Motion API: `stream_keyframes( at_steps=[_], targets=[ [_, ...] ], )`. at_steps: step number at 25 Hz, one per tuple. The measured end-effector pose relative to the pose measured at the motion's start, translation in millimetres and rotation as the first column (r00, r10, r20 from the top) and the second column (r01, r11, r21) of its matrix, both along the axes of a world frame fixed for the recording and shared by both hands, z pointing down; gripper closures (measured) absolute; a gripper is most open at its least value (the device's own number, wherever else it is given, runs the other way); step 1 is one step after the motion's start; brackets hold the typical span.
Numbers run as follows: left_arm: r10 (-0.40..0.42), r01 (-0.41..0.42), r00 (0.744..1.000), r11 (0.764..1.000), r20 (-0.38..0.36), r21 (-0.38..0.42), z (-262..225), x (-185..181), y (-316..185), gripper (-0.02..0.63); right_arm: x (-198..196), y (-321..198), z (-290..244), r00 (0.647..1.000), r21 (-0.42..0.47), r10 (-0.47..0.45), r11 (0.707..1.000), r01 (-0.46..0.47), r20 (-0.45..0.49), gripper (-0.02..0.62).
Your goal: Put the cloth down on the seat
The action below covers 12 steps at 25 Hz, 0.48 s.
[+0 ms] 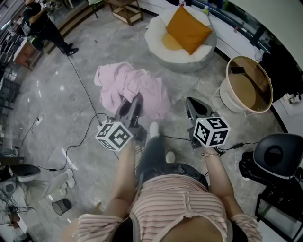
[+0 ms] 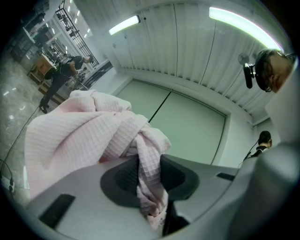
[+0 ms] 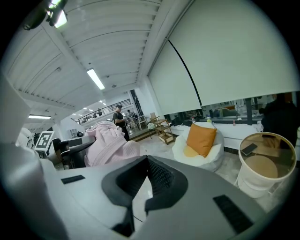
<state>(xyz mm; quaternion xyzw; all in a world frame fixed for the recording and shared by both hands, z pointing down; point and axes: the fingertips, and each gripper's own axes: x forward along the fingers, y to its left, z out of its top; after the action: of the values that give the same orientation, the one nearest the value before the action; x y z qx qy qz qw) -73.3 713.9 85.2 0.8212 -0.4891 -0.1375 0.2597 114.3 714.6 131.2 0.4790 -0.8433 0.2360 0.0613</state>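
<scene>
A pink waffle-weave cloth [image 1: 128,87] hangs bunched in the air above the floor, and my left gripper [image 1: 134,105] is shut on one fold of it. In the left gripper view the cloth [image 2: 89,136] fills the left side and a strip of it runs down between the pads of the left gripper [image 2: 149,174]. The seat [image 1: 156,37] is a white beanbag with an orange cushion [image 1: 188,28], on the floor beyond the cloth. My right gripper [image 1: 192,106] is held to the right of the cloth, shut, with nothing in it. The right gripper view shows that gripper [image 3: 146,161], the cloth [image 3: 110,143] and the seat [image 3: 213,161].
A round white basket table [image 1: 232,101] with a phone on its top stands right of the seat. A black cable [image 1: 83,85] runs across the marble floor. A person [image 1: 45,26] stands far left, a wooden shelf [image 1: 125,10] at the back, a black chair [image 1: 277,151] at right.
</scene>
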Motion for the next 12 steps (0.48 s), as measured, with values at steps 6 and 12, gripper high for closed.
stream_keyframes(
  at_steps=[6,12],
  targets=[
    [0.012,-0.012,1.000,1.000,0.008,0.003,1.7,-3.8,-40.7,0.506,2.2,-35.6,5.3,0.999,-0.016,0.032,0.999,-0.032,-0.005,0.587],
    [0.031,-0.031,0.999,0.999,-0.009,-0.017,17.1,-16.2,-114.5,0.506,-13.3,-100.1,20.5,0.999,-0.050,0.041,0.998,-0.041,-0.013,0.587]
  ],
)
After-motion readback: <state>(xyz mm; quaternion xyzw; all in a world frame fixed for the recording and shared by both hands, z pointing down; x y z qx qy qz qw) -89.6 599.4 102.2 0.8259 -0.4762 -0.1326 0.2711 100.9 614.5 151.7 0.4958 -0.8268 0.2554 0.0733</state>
